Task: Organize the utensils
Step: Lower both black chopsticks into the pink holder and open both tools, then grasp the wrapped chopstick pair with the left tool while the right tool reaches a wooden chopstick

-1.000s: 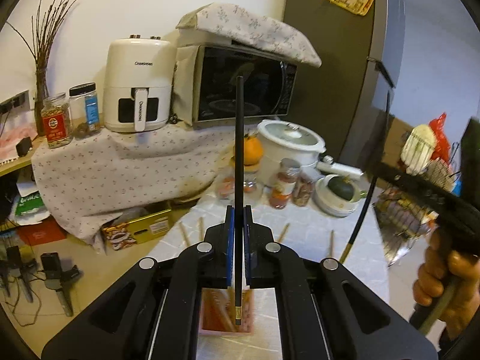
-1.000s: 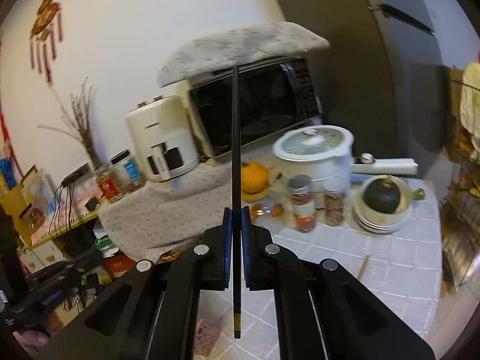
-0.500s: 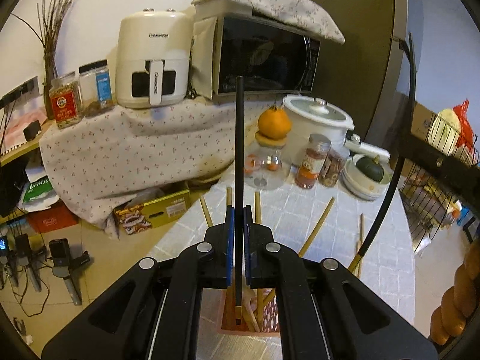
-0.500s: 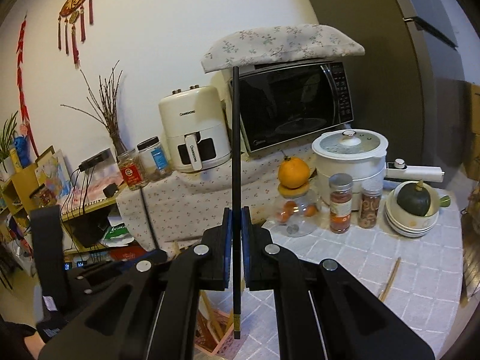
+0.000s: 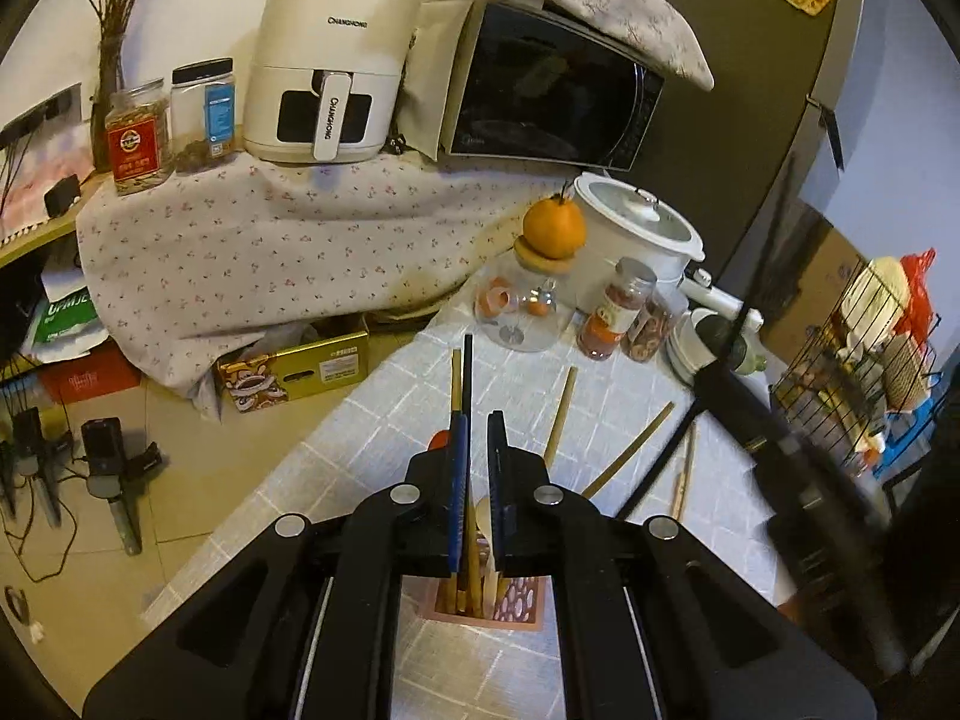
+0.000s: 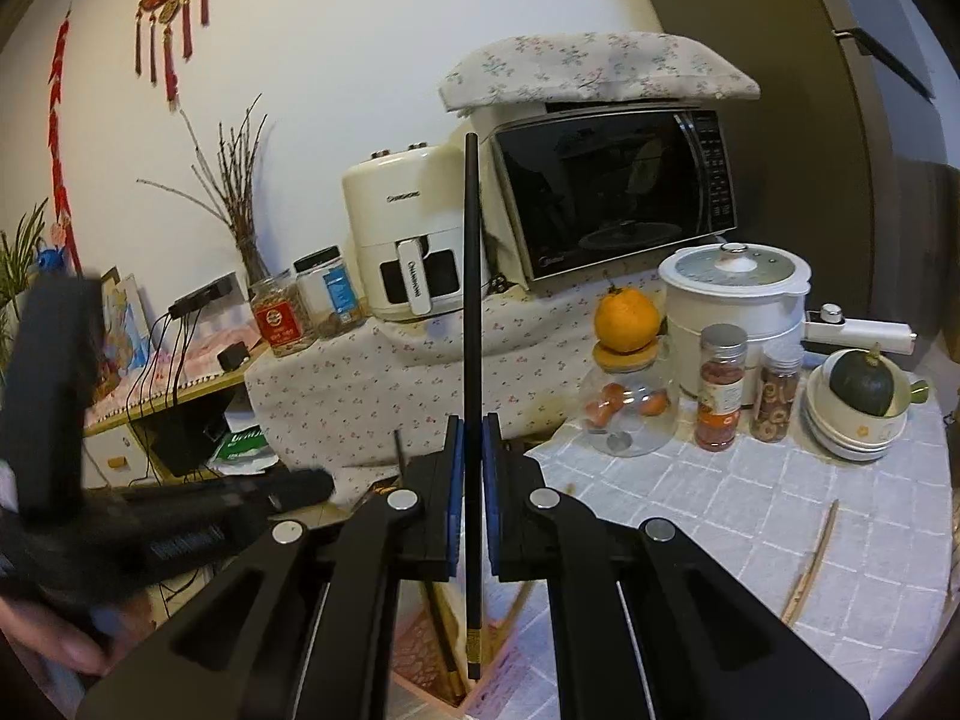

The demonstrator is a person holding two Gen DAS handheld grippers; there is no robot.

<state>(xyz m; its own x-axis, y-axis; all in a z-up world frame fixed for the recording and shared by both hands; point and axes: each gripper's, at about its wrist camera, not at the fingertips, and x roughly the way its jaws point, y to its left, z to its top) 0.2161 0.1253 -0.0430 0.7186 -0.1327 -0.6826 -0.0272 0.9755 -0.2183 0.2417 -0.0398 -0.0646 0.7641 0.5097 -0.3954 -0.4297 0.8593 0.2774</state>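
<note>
In the left wrist view my left gripper (image 5: 477,426) is open above the pink utensil holder (image 5: 485,603). A black chopstick (image 5: 467,375) stands in the holder among wooden chopsticks (image 5: 456,375), free of the pads. In the right wrist view my right gripper (image 6: 473,426) is shut on a second black chopstick (image 6: 472,276), upright, its gold-banded lower tip over the holder (image 6: 444,660). The right gripper also shows blurred in the left wrist view (image 5: 798,462). Loose wooden chopsticks (image 5: 559,414) lie on the white tiled table (image 5: 606,384).
A glass jar with an orange (image 6: 627,387), two spice jars (image 6: 720,387), a white cooker (image 6: 735,294) and stacked bowls with a squash (image 6: 858,408) stand at the table's back. An air fryer (image 5: 327,66) and microwave (image 5: 552,84) sit behind. A wire rack (image 5: 864,348) stands right.
My left gripper has opened and let the black chopstick drop into the holder. My right gripper has moved left over the holder with its chopstick.
</note>
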